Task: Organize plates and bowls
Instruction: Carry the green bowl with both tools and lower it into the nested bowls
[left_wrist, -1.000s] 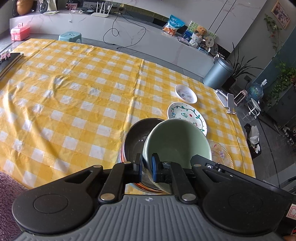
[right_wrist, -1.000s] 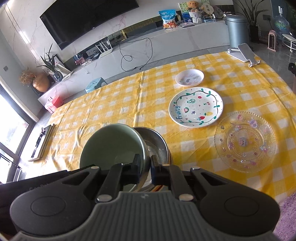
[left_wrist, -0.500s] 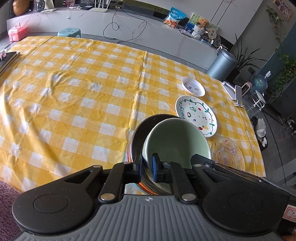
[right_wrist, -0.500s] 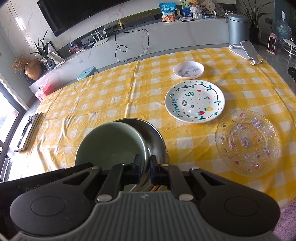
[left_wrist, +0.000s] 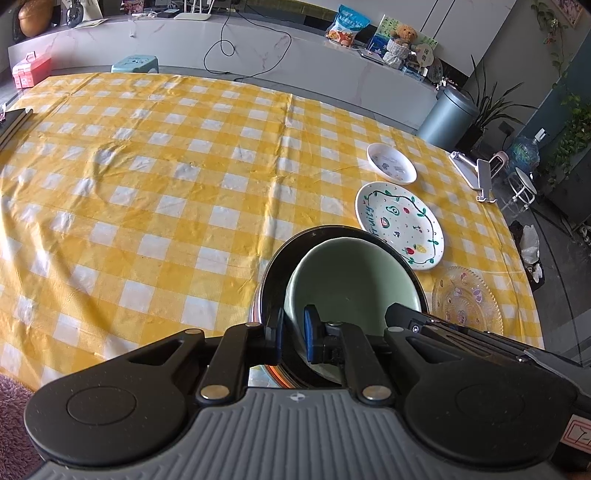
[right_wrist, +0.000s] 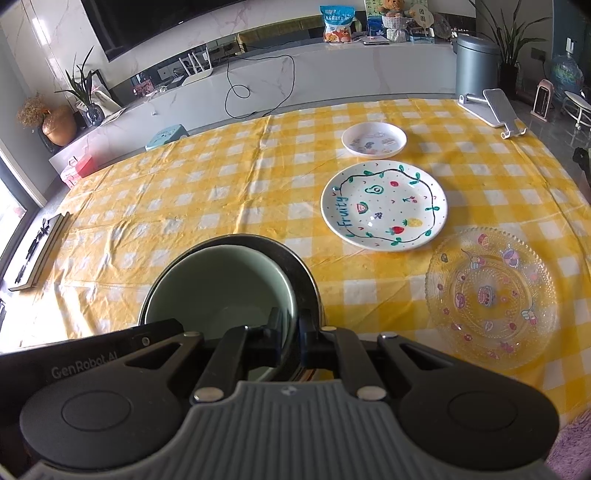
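1. Left gripper (left_wrist: 293, 332) pinches the near-left rim of the green bowl (left_wrist: 351, 280), jaws narrow, one pad inside, one outside.
2. Right gripper (right_wrist: 290, 334) is clamped on the same bowl's near-right rim (right_wrist: 221, 291), jaws narrow.
3. Green bowl sits inside the dark bowl (left_wrist: 273, 266), offset toward its right wall; whether it rests on the bottom cannot be told. An orange rim shows beneath the stack.
4. Stack is at the near edge of the table (left_wrist: 147, 166), right of centre.
5. Fruit plate (right_wrist: 384, 205) lies just far-right of the stack, close but apart.
6. Small dish (right_wrist: 373, 139) sits beyond the fruit plate, apart from it.
7. Glass plate (right_wrist: 491, 295) lies right of the stack, near the table's near-right edge.
8. Open room: the whole left and far-centre cloth is bare; a dark flat object (right_wrist: 37, 251) lies at the far-left edge.
9. Phone stand (right_wrist: 491, 109) sits on the far-right corner.
10. Writing: "Fruity" on the fruit plate; "GenRobot.AI" on the left gripper's body in the right wrist view.
11. Snack bag (right_wrist: 338, 22) on the far counter has print too small to read.
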